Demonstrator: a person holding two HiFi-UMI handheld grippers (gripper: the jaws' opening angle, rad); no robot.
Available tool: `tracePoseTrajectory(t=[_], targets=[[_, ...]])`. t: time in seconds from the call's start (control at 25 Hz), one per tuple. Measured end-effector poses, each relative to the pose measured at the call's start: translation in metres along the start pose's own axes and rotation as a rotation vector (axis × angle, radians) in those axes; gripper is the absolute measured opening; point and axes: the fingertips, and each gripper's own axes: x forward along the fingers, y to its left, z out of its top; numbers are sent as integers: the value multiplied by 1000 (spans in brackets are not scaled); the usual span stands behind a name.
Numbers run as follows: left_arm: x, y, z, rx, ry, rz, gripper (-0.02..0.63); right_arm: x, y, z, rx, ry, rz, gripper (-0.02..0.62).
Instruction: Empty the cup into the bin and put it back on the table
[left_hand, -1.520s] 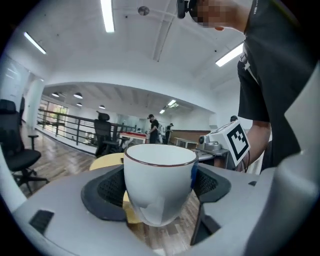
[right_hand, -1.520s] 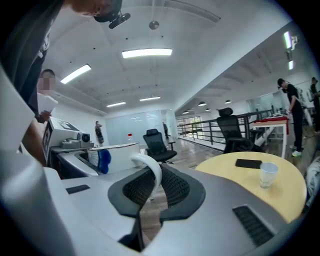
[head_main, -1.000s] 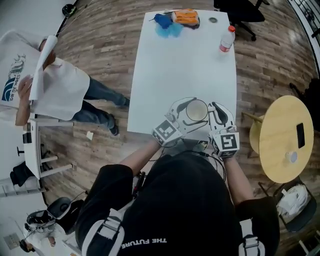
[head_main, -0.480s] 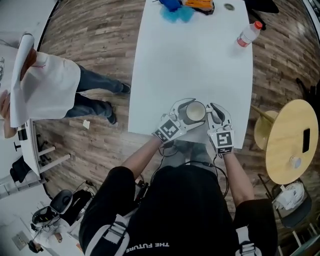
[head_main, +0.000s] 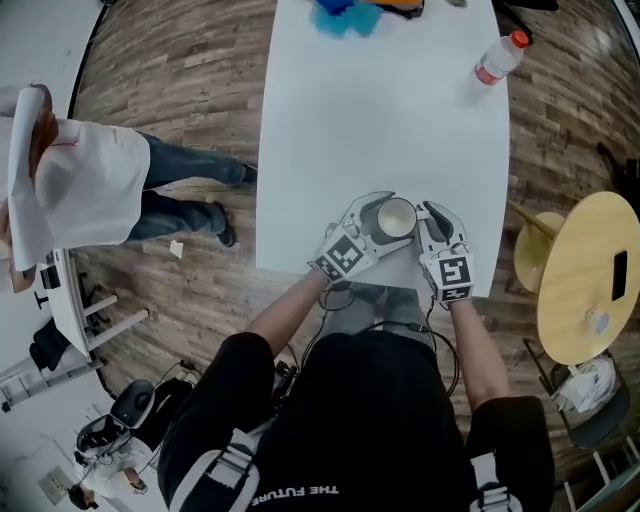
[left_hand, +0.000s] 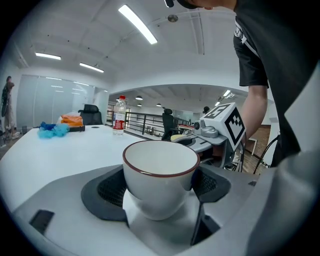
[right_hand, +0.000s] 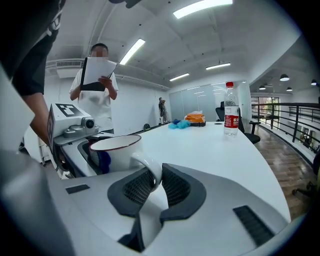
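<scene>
A white cup (head_main: 394, 217) with a dark red rim stands upright at the near edge of the white table (head_main: 380, 110). My left gripper (head_main: 383, 222) has its dark pads against both sides of the cup's body (left_hand: 161, 175), and the inside that shows is bare. My right gripper (head_main: 428, 222) comes in from the right and is shut on the cup's handle (right_hand: 150, 167), with the bowl (right_hand: 117, 150) just beyond its jaws. Each gripper's marker cube shows in the other's view.
A water bottle (head_main: 497, 60) stands at the table's far right and a blue cloth (head_main: 340, 15) lies at the far end. A person in white (head_main: 80, 185) holding papers stands left of the table. A round yellow side table (head_main: 590, 280) is on the right.
Both grippers stay on the cup at the table's near edge. The head view has shifted slightly and the person in white is further left in it.
</scene>
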Motion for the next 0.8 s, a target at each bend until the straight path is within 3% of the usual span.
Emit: tracePoseTrajectory(t=[0.32,0.48,0.8], targets=[[-2,-2,-1,21,-16,8,380,-2,2,-2,16,-5,10,52],[-7,-9,-5,33,4,-4,380,-8,3,-10,42,33,7,111],[-20,-8,-1,64,-6,-12,390,-17,8,-10,42,64,-9,160]])
